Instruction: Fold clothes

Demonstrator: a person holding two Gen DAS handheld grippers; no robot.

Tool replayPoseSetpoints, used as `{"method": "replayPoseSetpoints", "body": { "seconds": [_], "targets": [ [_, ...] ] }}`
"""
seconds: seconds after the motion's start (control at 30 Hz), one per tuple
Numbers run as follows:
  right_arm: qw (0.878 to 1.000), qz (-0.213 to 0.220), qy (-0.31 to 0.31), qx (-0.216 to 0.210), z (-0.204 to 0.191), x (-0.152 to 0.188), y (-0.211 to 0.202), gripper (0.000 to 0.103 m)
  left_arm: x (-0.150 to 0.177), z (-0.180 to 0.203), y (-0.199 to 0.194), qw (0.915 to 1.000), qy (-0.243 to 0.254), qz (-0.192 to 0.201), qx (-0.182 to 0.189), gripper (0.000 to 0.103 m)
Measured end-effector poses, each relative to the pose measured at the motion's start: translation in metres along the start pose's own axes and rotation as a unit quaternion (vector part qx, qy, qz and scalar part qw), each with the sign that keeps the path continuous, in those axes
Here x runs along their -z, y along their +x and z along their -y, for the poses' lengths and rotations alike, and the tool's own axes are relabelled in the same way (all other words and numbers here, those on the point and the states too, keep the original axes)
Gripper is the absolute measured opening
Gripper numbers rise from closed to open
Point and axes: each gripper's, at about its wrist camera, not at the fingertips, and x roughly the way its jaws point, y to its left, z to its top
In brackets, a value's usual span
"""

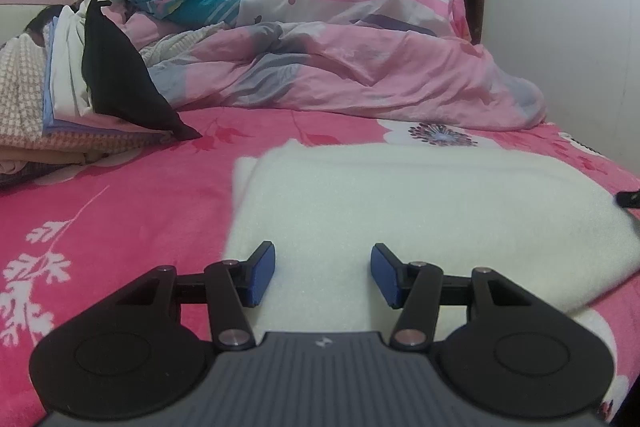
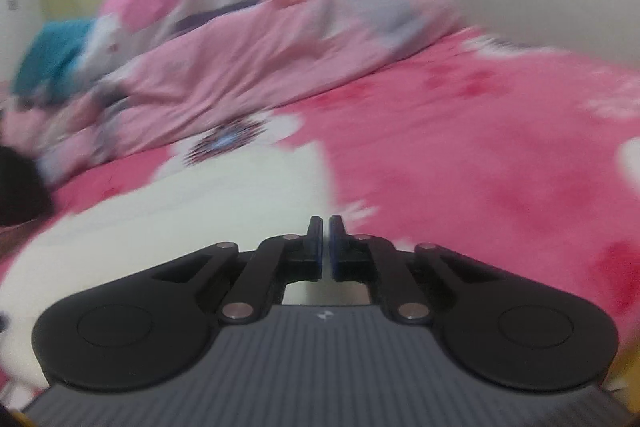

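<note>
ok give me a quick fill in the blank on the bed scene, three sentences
1. The left tongs are ____ above the white garment.
2. The right tongs are nearly ____.
3. The black cloth leans on a pile of clothes to the ____ of the white garment.

Missing words: open; shut; left

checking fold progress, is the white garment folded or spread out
Folded: the white garment lies as a compact, doubled rectangle on the pink bedsheet, layered edge showing at its left corner.

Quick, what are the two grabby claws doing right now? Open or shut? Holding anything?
Left gripper: open, empty, over the white garment.
Right gripper: nearly shut at the white garment's edge; too blurred to tell whether cloth is pinched.
</note>
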Motion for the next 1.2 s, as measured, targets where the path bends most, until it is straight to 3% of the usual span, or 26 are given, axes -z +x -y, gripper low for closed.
{"method": "replayPoseSetpoints", "body": {
  "seconds": [0.07,0.13,0.2,0.37,0.47,0.57,0.67,0.8,0.93,1.13,1.2],
  "targets": [
    [1.0,0.021,-0.008,0.018,0.0,-0.006,-0.009,0.007,0.0,0.001,0.001,1.0,0.0,0.0,-0.001,0.055],
    [0.999,0.025,0.004,-0.028,-0.007,-0.01,-0.013,0.007,0.0,0.001,0.001,1.0,0.0,0.0,-0.002,0.055],
    [0.997,0.019,-0.021,-0.072,-0.029,-0.008,-0.008,0.007,0.0,0.002,0.001,1.0,0.002,-0.002,-0.004,0.055],
    [0.981,-0.02,-0.062,-0.184,-0.077,0.001,0.014,0.006,-0.002,0.004,0.0,0.9999,0.007,-0.007,-0.009,0.055],
    [0.985,-0.034,-0.081,-0.146,-0.079,0.007,0.031,0.005,-0.004,0.004,0.0,0.9998,0.011,-0.01,-0.011,0.055],
    [0.99,-0.037,-0.034,-0.134,-0.055,0.005,0.039,0.001,-0.009,0.007,-0.006,0.9996,0.02,-0.001,-0.018,0.055],
    [0.993,-0.013,-0.032,-0.11,-0.046,0.003,0.034,0.002,-0.017,0.01,-0.013,0.9994,0.025,0.016,-0.019,0.057],
    [0.994,0.011,-0.028,-0.108,-0.041,0.002,0.029,0.005,-0.034,0.019,-0.004,0.9996,0.021,0.02,-0.004,0.057],
    [0.988,0.029,-0.047,-0.141,-0.05,0.001,0.024,0.006,-0.044,0.034,0.019,0.9994,0.033,0.007,-0.008,0.057],
    [0.982,-0.005,-0.06,-0.177,-0.061,0.005,0.031,0.006,-0.044,0.037,0.044,0.999,0.033,-0.022,-0.023,0.057],
    [0.983,-0.017,-0.062,-0.171,-0.061,0.007,0.035,0.006,-0.042,0.037,0.052,0.9986,0.032,-0.032,-0.028,0.057]
  ]
}}
